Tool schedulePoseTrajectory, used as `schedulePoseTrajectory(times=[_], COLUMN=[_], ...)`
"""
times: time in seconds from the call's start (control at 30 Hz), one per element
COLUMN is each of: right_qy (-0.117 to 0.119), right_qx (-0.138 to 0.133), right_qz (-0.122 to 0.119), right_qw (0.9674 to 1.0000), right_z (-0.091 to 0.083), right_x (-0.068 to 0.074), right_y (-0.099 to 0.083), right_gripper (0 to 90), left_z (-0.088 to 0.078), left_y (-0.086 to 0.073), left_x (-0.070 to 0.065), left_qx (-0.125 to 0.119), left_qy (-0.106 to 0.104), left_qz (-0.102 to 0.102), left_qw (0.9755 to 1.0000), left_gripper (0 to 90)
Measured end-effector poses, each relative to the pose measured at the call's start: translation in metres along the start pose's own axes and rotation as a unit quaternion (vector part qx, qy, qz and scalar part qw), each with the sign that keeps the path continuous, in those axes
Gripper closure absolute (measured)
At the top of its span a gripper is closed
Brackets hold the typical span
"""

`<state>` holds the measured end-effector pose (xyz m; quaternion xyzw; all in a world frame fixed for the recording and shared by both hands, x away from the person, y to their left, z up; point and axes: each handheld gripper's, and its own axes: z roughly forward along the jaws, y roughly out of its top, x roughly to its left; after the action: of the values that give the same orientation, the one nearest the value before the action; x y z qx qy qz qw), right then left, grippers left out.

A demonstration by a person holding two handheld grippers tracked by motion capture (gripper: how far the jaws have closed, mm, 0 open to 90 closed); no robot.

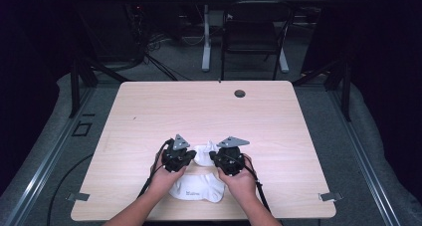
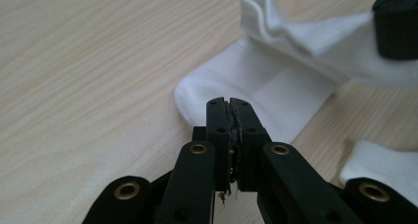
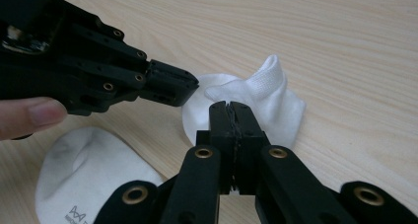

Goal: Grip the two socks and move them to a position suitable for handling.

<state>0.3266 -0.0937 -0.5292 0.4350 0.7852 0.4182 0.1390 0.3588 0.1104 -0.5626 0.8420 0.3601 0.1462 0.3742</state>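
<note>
I have both grippers low over the near half of the table [image 1: 149, 106], close to its front edge, working on a pair of white socks; the left gripper [image 1: 185, 158] and the right gripper [image 1: 217, 159] face each other across the small folded sock [image 1: 204, 154], which lies between them, a little in from the near edge and about midway between the side edges. The second sock [image 1: 199, 190] lies flat nearer the front edge, just under my wrists, apart from the first by a strip of bare wood.

In the left gripper view my jaws are pressed together with frayed threads between the pads; I cannot tell whether they pinch any cloth, since the folded sock [image 2: 276, 95] begins right at their tips. In the right gripper view the jaws also stand pressed together, tips at the sock's [image 3: 256, 103] raised cuff; whether a fold is caught I cannot tell.

My worry is a false grip; if either pair has closed on air or on one thin layer, a lift or pull would let the cloth slip and the fold fall open; pulling unevenly from two sides could also drag the sock over the wood towards the second sock [image 3: 84, 169] and bunch them together.
</note>
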Motion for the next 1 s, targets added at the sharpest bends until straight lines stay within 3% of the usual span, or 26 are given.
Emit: schedulePoseTrajectory(times=[0.33, 0.77, 1.0], right_qy=[-0.009, -0.025, -0.043], right_qx=[-0.011, -0.008, 0.020], right_qz=[0.011, 0.029, 0.044], right_qw=[0.9998, 0.9992, 0.9979], right_z=[-0.008, -0.014, -0.007], right_x=[-0.010, -0.025, -0.040], right_y=[-0.003, -0.013, -0.030], right_gripper=[89.7, 89.7, 89.7], left_z=[0.006, -0.001, -0.003], left_y=[-0.010, -0.018, -0.021], left_x=[0.005, 0.016, 0.018], left_qx=[0.036, 0.035, 0.029], left_qy=[0.002, 0.001, 0.001], left_qz=[0.000, -0.011, -0.016], left_qw=[0.9994, 0.9993, 0.9994], left_gripper=[83.6, 82.2, 82.2])
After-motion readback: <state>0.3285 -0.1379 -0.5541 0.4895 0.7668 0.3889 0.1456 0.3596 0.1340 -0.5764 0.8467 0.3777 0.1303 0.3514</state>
